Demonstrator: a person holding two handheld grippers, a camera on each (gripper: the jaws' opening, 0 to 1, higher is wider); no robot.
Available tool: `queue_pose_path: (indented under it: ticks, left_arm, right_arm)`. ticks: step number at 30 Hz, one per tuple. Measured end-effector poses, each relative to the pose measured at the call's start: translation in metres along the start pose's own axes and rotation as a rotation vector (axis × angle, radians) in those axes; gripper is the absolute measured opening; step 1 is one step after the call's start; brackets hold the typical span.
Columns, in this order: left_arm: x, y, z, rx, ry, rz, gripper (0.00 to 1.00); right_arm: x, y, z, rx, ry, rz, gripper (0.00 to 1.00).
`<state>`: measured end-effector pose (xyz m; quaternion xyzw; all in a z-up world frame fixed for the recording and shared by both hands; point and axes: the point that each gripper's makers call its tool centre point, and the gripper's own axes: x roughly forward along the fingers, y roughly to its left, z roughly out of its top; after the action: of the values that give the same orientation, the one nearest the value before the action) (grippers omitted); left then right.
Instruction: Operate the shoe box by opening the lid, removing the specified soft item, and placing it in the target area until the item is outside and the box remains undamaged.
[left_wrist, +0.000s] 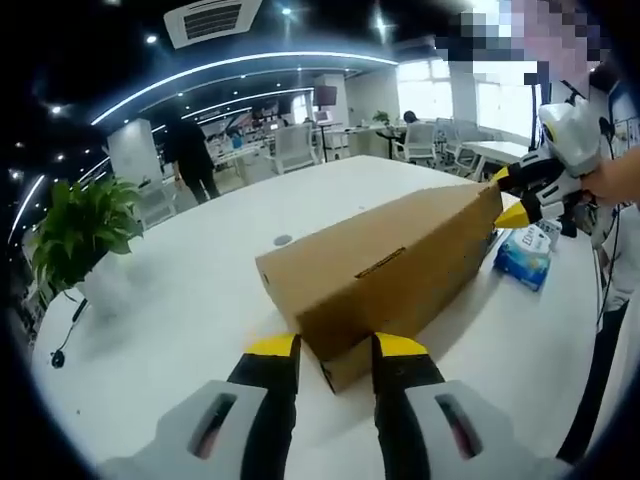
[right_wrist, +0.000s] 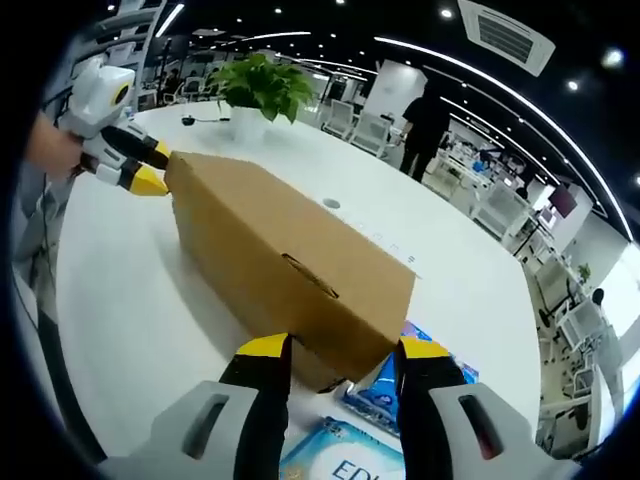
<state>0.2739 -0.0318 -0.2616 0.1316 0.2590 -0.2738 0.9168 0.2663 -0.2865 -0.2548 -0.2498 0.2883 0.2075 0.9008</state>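
The box (left_wrist: 385, 270) lies long-ways on the white counter (left_wrist: 180, 290), lid down and shut.

At the box's left end, the left tongs (left_wrist: 337, 347) stand open with a moderate gap, their yellow tips just at the bottom corner of that end; whether they touch the card I cannot tell. In the right gripper view the same tongs (right_wrist: 140, 165) show at the box's far end.

At the box's right end, the right tongs (right_wrist: 340, 350) are likewise open, tips at the lower edge, straddling the corner. Blue packets (right_wrist: 385, 390) lie on the counter just beside this end. A potted plant (right_wrist: 262, 88) stands well beyond the box.

The step in hand looks like the very first: getting a hold on the closed box. The soft item is presumably still inside, unseen. Next calls for finding the lid's edge near the slot (right_wrist: 310, 275) and lifting gently, one end steadied, so the card does not tear.
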Motion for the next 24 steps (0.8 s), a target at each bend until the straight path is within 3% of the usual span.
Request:
queue_pose_path:
  ticks: [24]
  left_arm:
    - [0.005, 0.000, -0.013, -0.075, 0.036, -0.007, 0.27]
  right_arm:
    - [0.009, 0.006, -0.010, 0.042, 0.024, 0.032, 0.38]
